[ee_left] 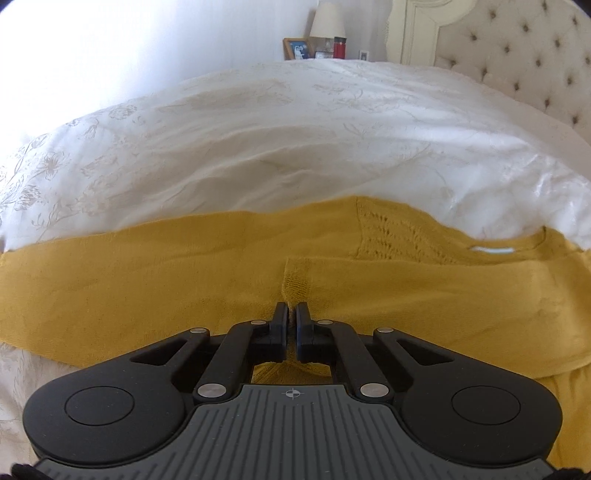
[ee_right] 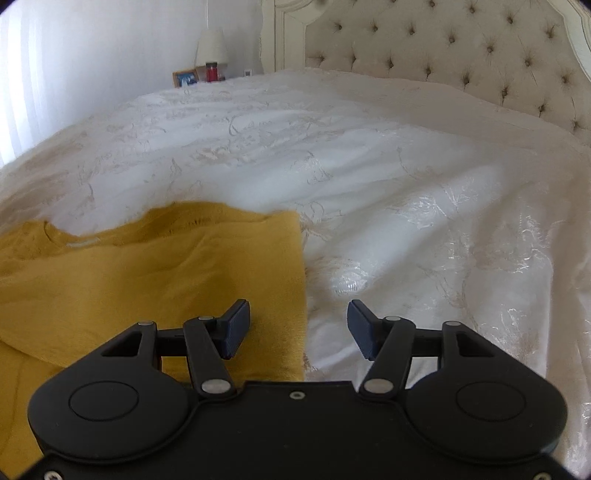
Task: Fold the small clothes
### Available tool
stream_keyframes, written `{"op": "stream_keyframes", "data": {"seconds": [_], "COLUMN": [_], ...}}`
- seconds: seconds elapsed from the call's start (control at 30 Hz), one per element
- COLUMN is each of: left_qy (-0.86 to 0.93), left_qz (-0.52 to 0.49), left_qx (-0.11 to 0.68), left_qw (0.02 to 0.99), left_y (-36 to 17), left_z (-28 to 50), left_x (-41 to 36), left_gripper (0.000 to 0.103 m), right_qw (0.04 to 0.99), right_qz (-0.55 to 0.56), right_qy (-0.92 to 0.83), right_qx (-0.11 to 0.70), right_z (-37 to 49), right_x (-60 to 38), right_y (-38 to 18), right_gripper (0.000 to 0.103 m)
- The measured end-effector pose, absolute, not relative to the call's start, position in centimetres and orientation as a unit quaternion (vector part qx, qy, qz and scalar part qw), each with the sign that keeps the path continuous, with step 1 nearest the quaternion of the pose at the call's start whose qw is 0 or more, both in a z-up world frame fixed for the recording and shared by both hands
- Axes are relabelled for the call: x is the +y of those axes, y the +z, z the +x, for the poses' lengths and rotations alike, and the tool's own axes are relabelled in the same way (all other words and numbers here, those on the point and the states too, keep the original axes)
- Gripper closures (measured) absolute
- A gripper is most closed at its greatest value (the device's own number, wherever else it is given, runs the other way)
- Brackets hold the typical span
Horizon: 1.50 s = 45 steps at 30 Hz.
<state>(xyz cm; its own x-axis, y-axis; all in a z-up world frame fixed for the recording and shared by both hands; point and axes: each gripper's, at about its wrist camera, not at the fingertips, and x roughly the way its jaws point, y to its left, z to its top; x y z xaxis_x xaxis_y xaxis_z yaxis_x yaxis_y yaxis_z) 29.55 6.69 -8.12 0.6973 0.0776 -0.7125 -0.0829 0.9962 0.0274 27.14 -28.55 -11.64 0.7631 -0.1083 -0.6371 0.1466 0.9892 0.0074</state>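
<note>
A mustard-yellow knit sweater (ee_left: pixel 184 269) lies spread on the white bedspread, with a sleeve folded across its body. In the left wrist view my left gripper (ee_left: pixel 291 314) is shut, its tips at the sleeve cuff (ee_left: pixel 295 284); I cannot see whether fabric is pinched between them. In the right wrist view the sweater (ee_right: pixel 147 266) fills the lower left. My right gripper (ee_right: pixel 297 321) is open and empty, straddling the sweater's right edge: the left finger is over the knit, the right finger over the bedspread.
The white embroidered bedspread (ee_right: pixel 369 166) covers the bed. A tufted cream headboard (ee_right: pixel 461 48) stands at the back right. A nightstand at the back holds a lamp (ee_left: pixel 327 20), a picture frame (ee_left: pixel 295 48) and a red container (ee_left: pixel 340 47).
</note>
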Motion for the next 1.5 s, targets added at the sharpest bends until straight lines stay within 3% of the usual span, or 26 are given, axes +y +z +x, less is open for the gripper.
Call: {"op": "stream_keyframes", "data": {"seconds": [0.07, 0.13, 0.2, 0.43, 0.5, 0.73, 0.97, 1.23, 1.5], "left_qy": [0.045, 0.043, 0.04, -0.006, -0.01, 0.047, 0.15, 0.243, 0.268], "left_qz": [0.007, 0.017, 0.024, -0.043, -0.058, -0.052, -0.089, -0.21, -0.3], "left_qx": [0.392, 0.391, 0.391, 0.394, 0.388, 0.366, 0.343, 0.332, 0.282], "left_qw": [0.919, 0.919, 0.919, 0.918, 0.92, 0.928, 0.923, 0.887, 0.871], "left_y": [-8.7, -8.9, -9.0, -8.3, -7.6, -5.2, -3.7, -5.7, -7.4], "left_z": [29.5, 29.2, 29.0, 27.8, 27.0, 24.8, 22.8, 21.2, 21.6], "left_x": [6.6, 6.4, 6.5, 9.4, 10.5, 16.8, 26.5, 35.2, 39.9], "left_gripper": [0.094, 0.084, 0.058, 0.039, 0.034, 0.03, 0.03, 0.03, 0.029], "right_qw": [0.932, 0.929, 0.928, 0.937, 0.947, 0.967, 0.919, 0.919, 0.916], "right_qz": [0.016, 0.04, 0.057, 0.071, 0.068, 0.117, 0.225, 0.131, 0.138], "right_qy": [-0.087, -0.093, -0.096, -0.094, -0.085, 0.02, 0.168, 0.241, 0.246], "right_qx": [0.353, 0.356, 0.356, 0.328, 0.303, 0.224, 0.275, 0.283, 0.286], "right_z": [27.4, 27.5, 27.3, 26.7, 26.3, 25.8, 26.5, 24.9, 24.7], "right_x": [-28.6, -29.3, -29.7, -29.6, -29.1, -25.6, -20.6, -14.4, -14.4], "right_y": [-12.5, -12.6, -12.3, -11.4, -10.6, -8.2, -8.4, -9.4, -10.3], "right_gripper": [0.035, 0.032, 0.032, 0.025, 0.017, 0.002, 0.001, 0.001, 0.001]}}
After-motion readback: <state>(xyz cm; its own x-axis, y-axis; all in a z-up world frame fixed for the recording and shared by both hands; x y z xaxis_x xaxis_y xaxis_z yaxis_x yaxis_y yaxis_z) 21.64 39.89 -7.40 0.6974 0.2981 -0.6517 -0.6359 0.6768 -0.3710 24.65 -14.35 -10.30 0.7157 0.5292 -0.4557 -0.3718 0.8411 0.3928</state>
